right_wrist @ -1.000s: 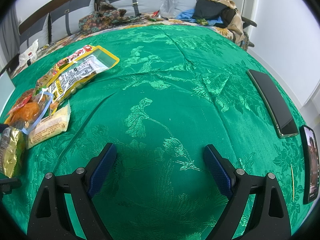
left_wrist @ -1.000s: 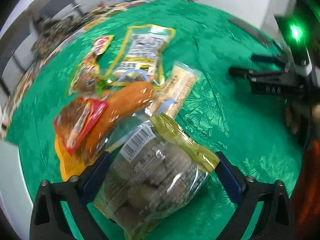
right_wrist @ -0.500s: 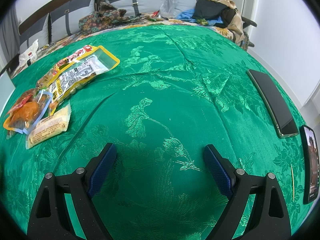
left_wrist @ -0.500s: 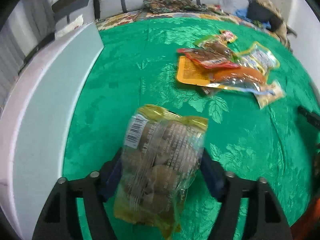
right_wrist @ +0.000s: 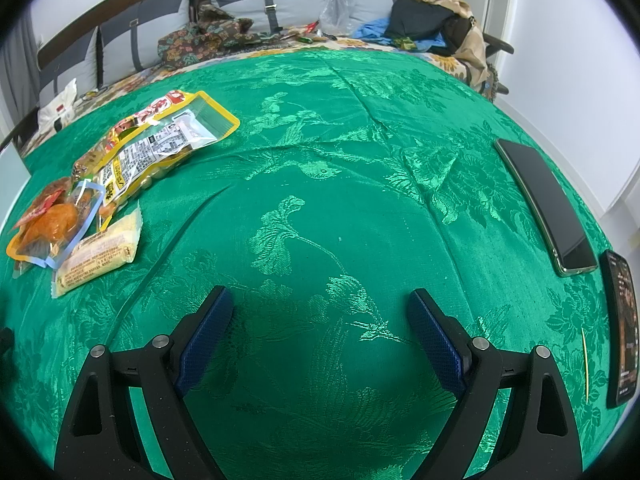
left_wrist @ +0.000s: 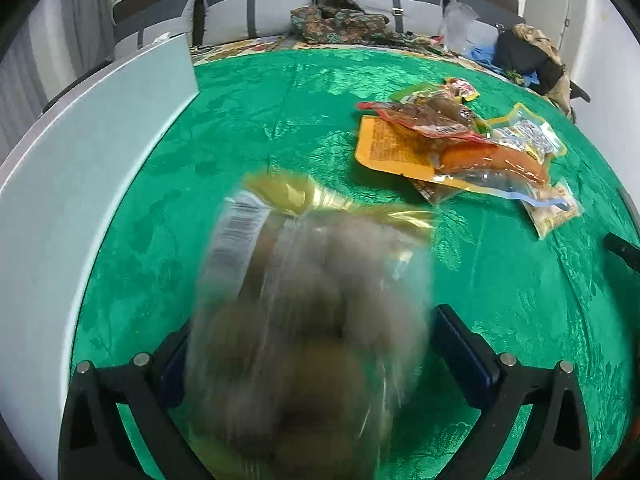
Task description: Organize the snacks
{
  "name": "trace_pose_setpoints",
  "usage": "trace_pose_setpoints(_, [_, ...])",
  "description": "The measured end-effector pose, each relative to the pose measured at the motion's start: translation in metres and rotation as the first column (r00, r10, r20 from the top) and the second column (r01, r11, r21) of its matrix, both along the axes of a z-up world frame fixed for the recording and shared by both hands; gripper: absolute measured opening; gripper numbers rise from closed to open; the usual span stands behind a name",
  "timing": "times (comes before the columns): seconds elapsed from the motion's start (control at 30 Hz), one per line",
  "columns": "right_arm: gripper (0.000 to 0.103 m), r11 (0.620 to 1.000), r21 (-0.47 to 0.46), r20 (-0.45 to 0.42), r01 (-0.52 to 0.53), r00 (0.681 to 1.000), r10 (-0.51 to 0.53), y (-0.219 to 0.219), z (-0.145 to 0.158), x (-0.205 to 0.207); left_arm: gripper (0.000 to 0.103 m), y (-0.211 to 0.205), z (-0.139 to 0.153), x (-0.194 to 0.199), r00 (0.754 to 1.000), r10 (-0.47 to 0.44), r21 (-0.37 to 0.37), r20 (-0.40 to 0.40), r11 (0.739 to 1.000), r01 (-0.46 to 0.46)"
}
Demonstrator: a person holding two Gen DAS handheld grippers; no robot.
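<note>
Mid-carry: the left gripper has its jaws clamped on the blurry snack bag above the tablecloth's left edge, by the pale bin, so next it needs releasing there, while the right gripper hangs wide open, empty.

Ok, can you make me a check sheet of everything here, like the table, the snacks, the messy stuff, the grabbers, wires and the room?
Surface: green patterned tablecloth, creased.
Job's things: gold-topped clear bag of brown snacks, blurred, between the left hand-held gripper fingers; pile of snack packets lies on the cloth, apart from it.
Clutter: two phones at the cloth's right edge; a thin stick near them.
Grippers: left shut on the bag; right hand-held gripper open, holding nothing, over bare cloth.
Cables: nothing seen.
Surroundings: pale box wall at left; grey cushions, clothes and a plastic bag behind; white walls.
</note>
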State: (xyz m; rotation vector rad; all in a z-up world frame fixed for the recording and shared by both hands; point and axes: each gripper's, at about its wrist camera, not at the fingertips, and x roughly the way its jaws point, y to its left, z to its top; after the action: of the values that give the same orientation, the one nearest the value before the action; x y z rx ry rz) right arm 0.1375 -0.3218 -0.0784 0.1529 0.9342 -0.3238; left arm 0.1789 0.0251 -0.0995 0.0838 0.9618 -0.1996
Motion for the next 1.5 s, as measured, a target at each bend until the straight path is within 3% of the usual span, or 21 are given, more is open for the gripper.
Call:
trace_pose_setpoints(0.27, [0.092, 1.0, 0.0, 0.0, 0.0, 1.0, 0.0, 0.0, 0.0, 0.0, 0.103, 0.014, -0.002, 0.013, 0.996, 0.085, 0.001, 0.002, 0.996, -0.085])
trace_pose_setpoints(0.47, [0.092, 1.0, 0.0, 0.0, 0.0, 1.0, 0.0, 0.0, 0.0, 0.0, 0.103, 0.013, -0.003, 0.014, 0.996, 0.088, 0.005, 0.003, 0.996, -0.088])
trace_pose_setpoints(0.63, [0.092, 1.0, 0.0, 0.0, 0.0, 1.0, 0.0, 0.0, 0.0, 0.0, 0.103, 0.013, -0.003, 0.024, 1.0, 0.02, 0.013, -0.02, 1.0, -0.02])
trace_pose_setpoints(0.73, [0.092, 1.0, 0.0, 0.0, 0.0, 1.0, 0.0, 0.0, 0.0, 0.0, 0.103, 0.015, -0.003, 0.027, 1.0, -0.019, 0.004, 0.006, 1.0, 0.019])
trace_pose_setpoints(1.5, [0.092, 1.0, 0.0, 0.0, 0.0, 1.0, 0.0, 0.0, 0.0, 0.0, 0.103, 0.015, -0.003, 0.025, 1.0, -0.008, 0.005, 0.018, 1.0, 0.008])
